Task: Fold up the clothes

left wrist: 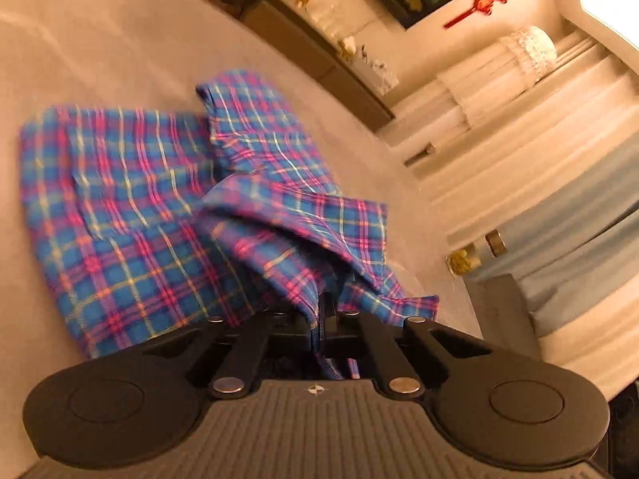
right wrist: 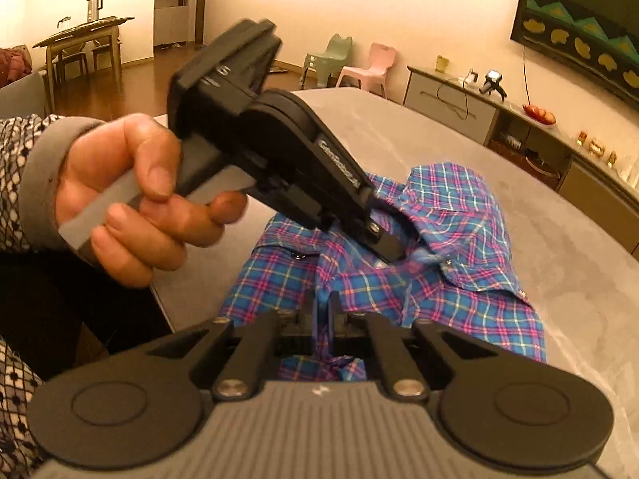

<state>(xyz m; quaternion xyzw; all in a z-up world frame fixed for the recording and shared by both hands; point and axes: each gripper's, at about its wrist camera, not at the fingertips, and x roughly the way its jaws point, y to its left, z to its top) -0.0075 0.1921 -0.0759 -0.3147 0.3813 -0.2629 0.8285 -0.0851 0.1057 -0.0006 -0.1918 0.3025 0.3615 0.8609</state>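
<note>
A hand (right wrist: 131,199) holds the left tongs (right wrist: 393,253), whose tips sink into a fold of the shirt (right wrist: 459,279), hiding where they bite. The right tongs (right wrist: 323,315) are clamped on its near edge. The left tongs are clamped too. The blue-pink plaid shirt lies rumpled, partly folded, on the grey bench (right wrist: 579,259).

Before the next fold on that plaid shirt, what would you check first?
1. Left tool shut on the plaid shirt: ok.
2. Right tool shut on the shirt: ok.
3. Shirt lying flat: not ok, bunched in the middle.
4. Shirt fully on the grey table: ok.
5. Collar smoothed: not ok, rumpled.
6. Buttons done up: cannot tell.
</note>
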